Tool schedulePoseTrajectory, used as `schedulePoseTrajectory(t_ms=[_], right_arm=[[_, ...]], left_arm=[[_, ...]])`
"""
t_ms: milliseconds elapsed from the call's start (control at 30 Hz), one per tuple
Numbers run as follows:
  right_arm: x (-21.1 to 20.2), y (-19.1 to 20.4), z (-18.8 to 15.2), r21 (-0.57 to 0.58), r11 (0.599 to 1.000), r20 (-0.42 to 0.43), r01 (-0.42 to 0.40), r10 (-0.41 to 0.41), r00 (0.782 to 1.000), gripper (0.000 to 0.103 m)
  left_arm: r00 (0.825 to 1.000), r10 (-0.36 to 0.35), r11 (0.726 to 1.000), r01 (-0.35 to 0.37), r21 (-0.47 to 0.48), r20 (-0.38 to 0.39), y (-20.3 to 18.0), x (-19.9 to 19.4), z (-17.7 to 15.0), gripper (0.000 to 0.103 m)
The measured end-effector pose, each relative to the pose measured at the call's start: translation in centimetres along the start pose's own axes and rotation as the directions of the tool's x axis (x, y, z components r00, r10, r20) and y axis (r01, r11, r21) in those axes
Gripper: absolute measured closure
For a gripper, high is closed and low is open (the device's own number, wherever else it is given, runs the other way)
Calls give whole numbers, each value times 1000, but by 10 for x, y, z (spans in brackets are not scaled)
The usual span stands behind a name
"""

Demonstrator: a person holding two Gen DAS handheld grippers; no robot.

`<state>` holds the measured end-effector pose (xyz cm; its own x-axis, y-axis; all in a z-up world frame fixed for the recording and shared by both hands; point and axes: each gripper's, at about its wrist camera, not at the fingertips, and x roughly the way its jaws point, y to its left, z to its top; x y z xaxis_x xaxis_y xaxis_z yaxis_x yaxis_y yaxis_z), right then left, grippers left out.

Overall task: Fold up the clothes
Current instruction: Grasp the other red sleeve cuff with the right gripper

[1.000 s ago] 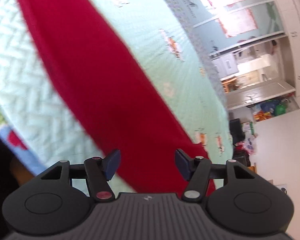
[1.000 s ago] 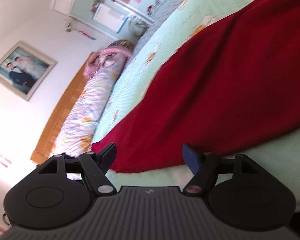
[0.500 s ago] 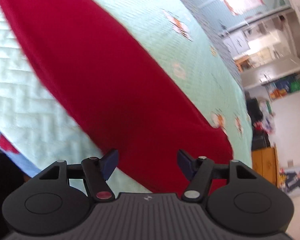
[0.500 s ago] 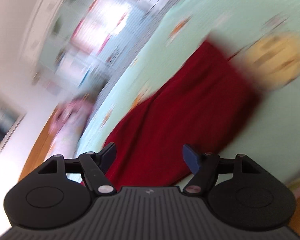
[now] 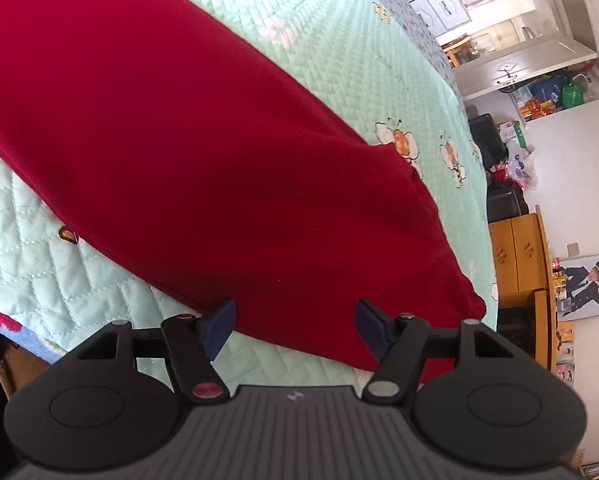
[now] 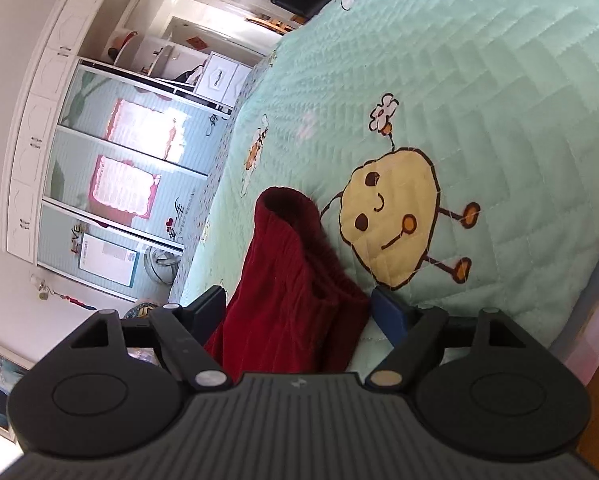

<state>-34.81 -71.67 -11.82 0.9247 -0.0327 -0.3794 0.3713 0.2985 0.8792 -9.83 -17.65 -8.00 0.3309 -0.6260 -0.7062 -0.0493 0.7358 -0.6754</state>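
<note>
Ahead of the left gripper (image 5: 293,326), open quilt (image 5: 383,60) is blocked by the red garment (image 5: 171,132). Between the opening jaws of the right gripper (image 6: 299,312), a ribbed red fold (image 6: 291,280) is bunched; bare quilt (image 6: 499,80) is left free to its right.

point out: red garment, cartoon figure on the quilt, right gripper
red garment (image 5: 203,152): left wrist view, middle of the flat red cloth.
cartoon figure (image 6: 391,216): right wrist view, its yellow face.
right gripper (image 6: 297,314): right wrist view, midway between fingertips; jaws opening, ribbed red cloth between them.
</note>
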Motion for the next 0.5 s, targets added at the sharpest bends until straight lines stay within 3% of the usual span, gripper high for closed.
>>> schedulePoseTrajectory(t_ms=[133, 233, 367, 500], right_arm=[[-6, -5, 1, 46, 998, -23, 40, -39, 999, 35], [-10, -9, -3, 117, 992, -51, 47, -41, 998, 35], [0, -7, -6, 115, 992, -109, 58, -46, 993, 35], [12, -10, -4, 138, 990, -66, 30, -21, 998, 34]], left_arm=[[1000, 4, 1000, -4, -12, 6, -1, 1, -4, 34], [1000, 5, 1000, -5, -15, 5, -2, 3, -6, 34], [1000, 3, 1000, -3, -14, 7, -3, 3, -7, 33], [1000, -8, 1000, 8, -13, 4, -3, 2, -6, 32]])
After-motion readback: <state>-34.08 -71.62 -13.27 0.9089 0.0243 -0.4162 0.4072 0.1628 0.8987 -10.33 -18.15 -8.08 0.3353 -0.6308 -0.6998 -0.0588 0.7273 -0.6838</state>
